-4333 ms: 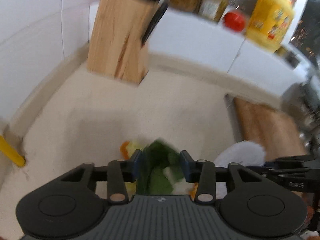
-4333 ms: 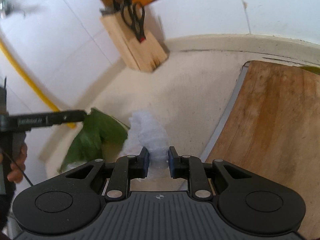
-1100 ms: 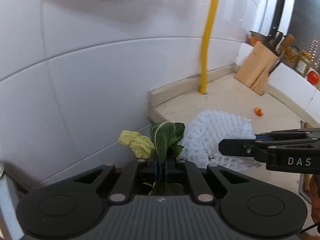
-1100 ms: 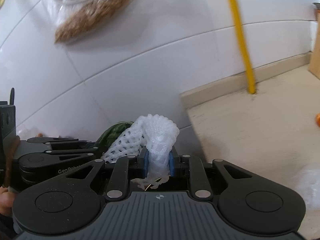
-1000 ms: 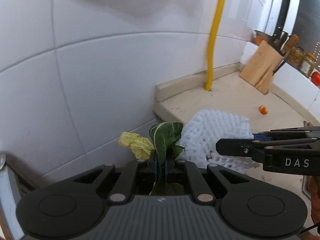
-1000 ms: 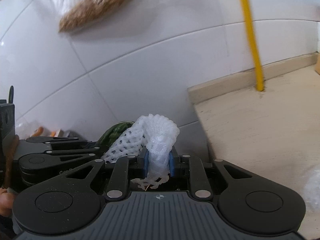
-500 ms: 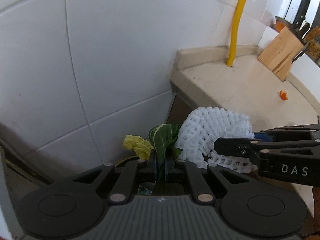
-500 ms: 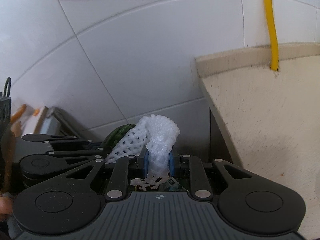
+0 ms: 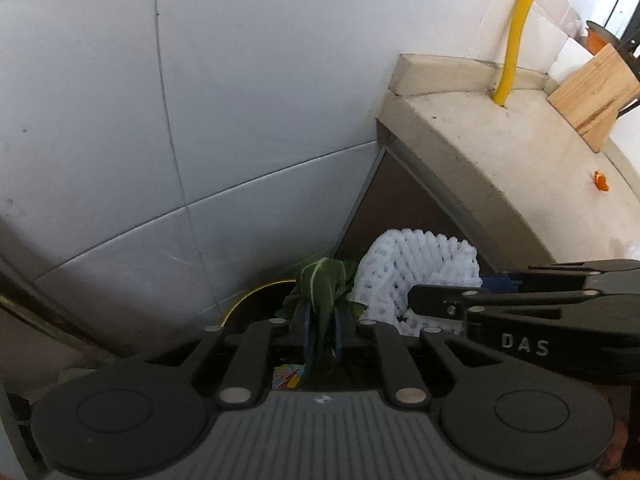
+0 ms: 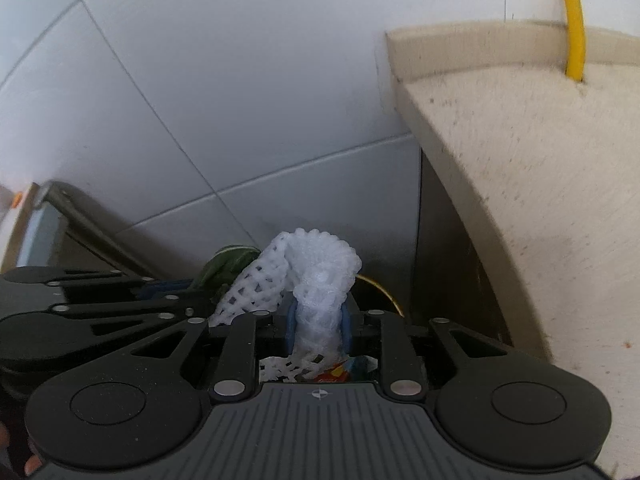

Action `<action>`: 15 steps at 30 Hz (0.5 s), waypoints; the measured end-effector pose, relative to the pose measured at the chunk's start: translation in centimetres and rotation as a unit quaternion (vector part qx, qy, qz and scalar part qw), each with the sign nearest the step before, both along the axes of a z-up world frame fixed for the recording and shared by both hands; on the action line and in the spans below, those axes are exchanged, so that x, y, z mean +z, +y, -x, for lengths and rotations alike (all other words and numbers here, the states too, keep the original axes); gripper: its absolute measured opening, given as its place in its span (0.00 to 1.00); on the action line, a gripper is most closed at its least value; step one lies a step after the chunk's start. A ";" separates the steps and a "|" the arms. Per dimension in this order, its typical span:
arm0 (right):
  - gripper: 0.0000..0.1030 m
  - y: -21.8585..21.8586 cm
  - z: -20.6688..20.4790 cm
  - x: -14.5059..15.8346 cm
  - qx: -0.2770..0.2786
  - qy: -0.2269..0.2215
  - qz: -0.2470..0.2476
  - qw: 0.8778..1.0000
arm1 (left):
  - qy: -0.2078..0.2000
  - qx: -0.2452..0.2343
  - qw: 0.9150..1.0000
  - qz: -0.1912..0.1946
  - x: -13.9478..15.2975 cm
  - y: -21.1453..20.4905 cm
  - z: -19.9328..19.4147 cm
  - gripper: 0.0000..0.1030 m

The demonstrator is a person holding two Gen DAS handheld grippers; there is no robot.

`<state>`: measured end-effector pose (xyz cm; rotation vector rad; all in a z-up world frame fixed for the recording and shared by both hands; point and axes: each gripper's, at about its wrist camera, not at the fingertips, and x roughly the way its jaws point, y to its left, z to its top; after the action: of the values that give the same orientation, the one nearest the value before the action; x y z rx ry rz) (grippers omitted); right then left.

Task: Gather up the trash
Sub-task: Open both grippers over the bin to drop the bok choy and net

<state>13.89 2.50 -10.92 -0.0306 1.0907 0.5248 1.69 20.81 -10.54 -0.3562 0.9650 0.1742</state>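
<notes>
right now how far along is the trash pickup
Done: both pieces are off the counter. In hand: left hand-held gripper holds the green leaf, right hand-held gripper the white foam net, jaws just easing open above the bin. Left: dropping both, then the orange scrap.

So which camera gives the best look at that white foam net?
The left wrist view: the white foam net shows side-on, its open mesh spread wide beside the green leaf. The right wrist view shows it bunched between the right gripper, partly hidden.
</notes>
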 end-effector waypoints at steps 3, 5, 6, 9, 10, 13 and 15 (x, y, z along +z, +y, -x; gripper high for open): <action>0.34 0.2 -0.4 -0.7 -0.001 0.006 0.005 1.000 | 0.003 0.003 1.000 0.008 -0.2 0.3 -0.1 0.13; 0.43 0.3 -0.4 -1.1 0.000 0.013 0.008 1.000 | 0.009 0.004 1.000 0.008 -0.4 0.2 -0.3 0.15; 0.46 0.3 -0.4 -1.3 -0.001 0.014 0.008 1.000 | 0.012 0.004 1.000 0.006 -0.4 0.2 -0.4 0.15; 0.46 0.3 -0.5 -1.5 -0.006 0.017 0.008 1.000 | 0.007 0.011 1.000 0.012 -0.3 0.5 -0.3 0.15; 0.46 0.2 -0.5 -1.6 -0.008 0.017 0.009 1.000 | 0.005 0.014 1.000 0.014 -0.3 0.7 -0.3 0.15; 0.46 -0.2 -0.6 -1.6 -0.013 0.019 0.009 1.000 | 0.007 0.018 1.000 0.015 -0.4 0.8 -0.3 0.15; 0.46 -0.4 -0.6 -1.6 -0.015 0.021 0.007 1.000 | 0.006 0.015 1.000 0.015 -0.4 0.8 -0.3 0.15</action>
<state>14.48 2.11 -12.50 -0.0147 1.1336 0.4922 1.94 21.57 -10.92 -0.3973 0.9743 0.1900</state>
